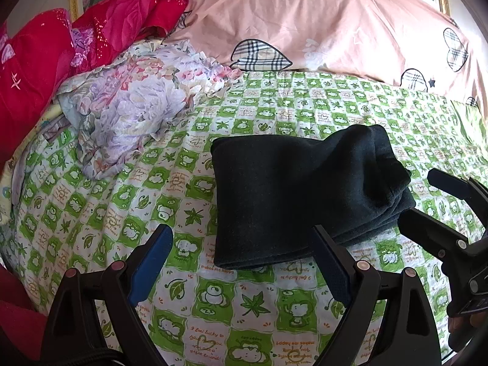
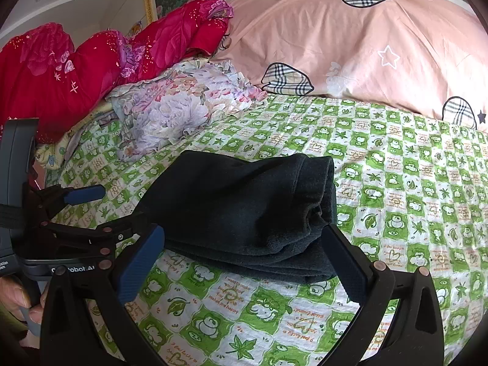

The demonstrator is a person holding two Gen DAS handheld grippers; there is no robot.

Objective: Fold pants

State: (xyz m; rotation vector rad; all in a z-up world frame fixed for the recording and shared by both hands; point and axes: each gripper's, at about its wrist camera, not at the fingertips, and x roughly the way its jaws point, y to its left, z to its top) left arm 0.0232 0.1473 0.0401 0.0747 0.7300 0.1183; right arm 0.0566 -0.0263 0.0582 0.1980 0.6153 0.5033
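A: Covering most of both views, the bed [image 1: 244, 311] wears a green-and-white checked sheet printed with leaves and little animals. What lies at its 12 o'clock side?

B: A big pink quilt [image 1: 320, 21] with plaid hearts. At 10 o'clock a red quilt [image 1: 39, 61] is heaped, and a crumpled floral cloth [image 1: 137, 100] lies just below it on the sheet.

A: And the pants?

B: The dark pants [image 1: 289, 195] lie on the sheet as a thick folded bundle, near the centre of the left wrist view. The stacked layers show along the edge at 3 o'clock.

A: How does the left claw [image 1: 241, 265] stand?

B: Spread wide, nothing between its blue-padded fingers [image 1: 152, 262]. The right-hand finger overlaps the bundle's near edge, though I cannot tell whether it touches.

A: The right claw [image 2: 244, 263]?

B: Also gaping and empty, framing the near edge of the bundle. Seen from the left wrist, it sits at 3 o'clock, just beside the folded layers.
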